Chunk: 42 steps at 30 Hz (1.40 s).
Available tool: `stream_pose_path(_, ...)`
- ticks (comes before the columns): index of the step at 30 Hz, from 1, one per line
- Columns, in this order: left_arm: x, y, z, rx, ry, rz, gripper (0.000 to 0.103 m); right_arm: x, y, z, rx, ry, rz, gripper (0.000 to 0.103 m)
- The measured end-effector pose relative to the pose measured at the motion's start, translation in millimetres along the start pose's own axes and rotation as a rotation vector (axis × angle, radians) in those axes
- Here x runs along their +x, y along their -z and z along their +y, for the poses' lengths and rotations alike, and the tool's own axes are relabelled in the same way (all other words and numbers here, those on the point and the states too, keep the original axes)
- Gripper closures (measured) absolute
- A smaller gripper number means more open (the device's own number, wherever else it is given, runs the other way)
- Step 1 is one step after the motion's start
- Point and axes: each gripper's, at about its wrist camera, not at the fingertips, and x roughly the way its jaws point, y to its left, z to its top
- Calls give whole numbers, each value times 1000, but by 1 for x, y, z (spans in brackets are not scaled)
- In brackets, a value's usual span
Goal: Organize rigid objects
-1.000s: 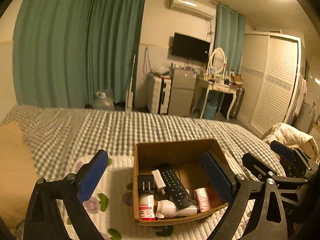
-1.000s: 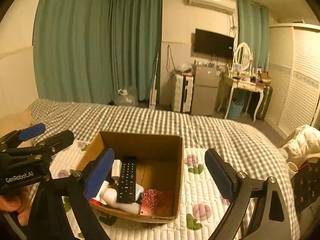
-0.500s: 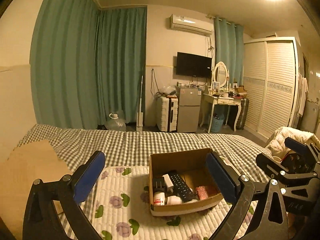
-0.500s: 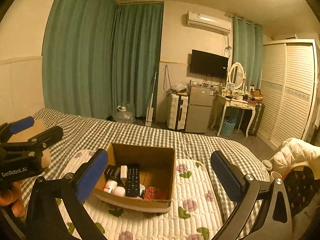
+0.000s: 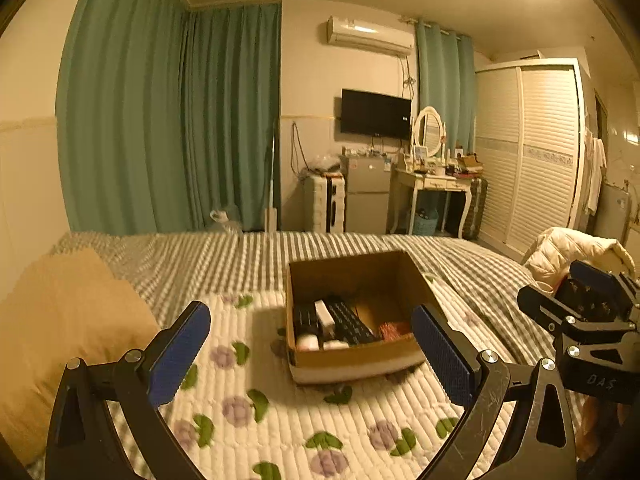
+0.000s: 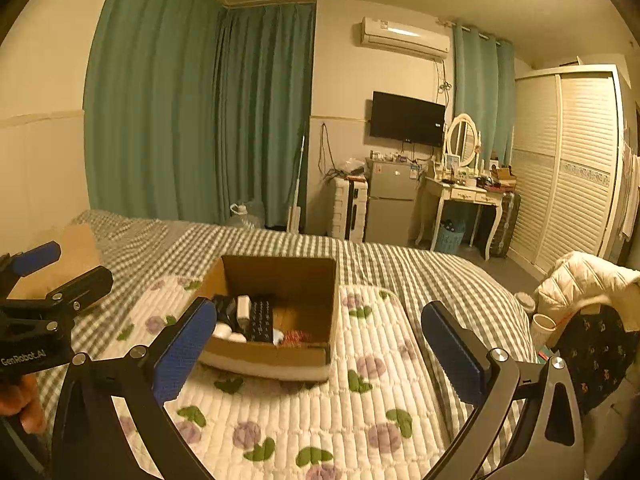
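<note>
Left wrist view: the left gripper hangs with jaws wide apart and empty, short of the cardboard box on the floral quilt; bare quilt surrounds the box. Inside, the black remote runs lengthwise toward the box's far wall.

Right wrist view: the right gripper is likewise spread and empty, the box standing beyond its left finger, with open quilt right of the box.

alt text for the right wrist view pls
An open cardboard box holding a black remote and other small items sits on a floral quilt on a bed, seen between the open, empty right gripper. The left gripper shows at left.
</note>
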Motion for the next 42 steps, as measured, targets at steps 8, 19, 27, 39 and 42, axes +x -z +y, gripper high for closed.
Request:
stream_pose_path(8,16,24,9,-45,-9,39,0,15,29,-2,-3,12,46,0)
stream_pose_path(19,19,32,17,-35,-31,45,0,27,36,-7,26,10,67,0)
stream_pose_path(27,17,33,16,-32,-33,45,0,26,37,-5,21,9,67,0)
stream_pose_path(39,11,28,14,-29,-37,42,0,23,39,-3,15,8,65,0)
stream_pose_path(42,10,28,14,-28,-38,39,0,23,40,-2,10,11,64,0)
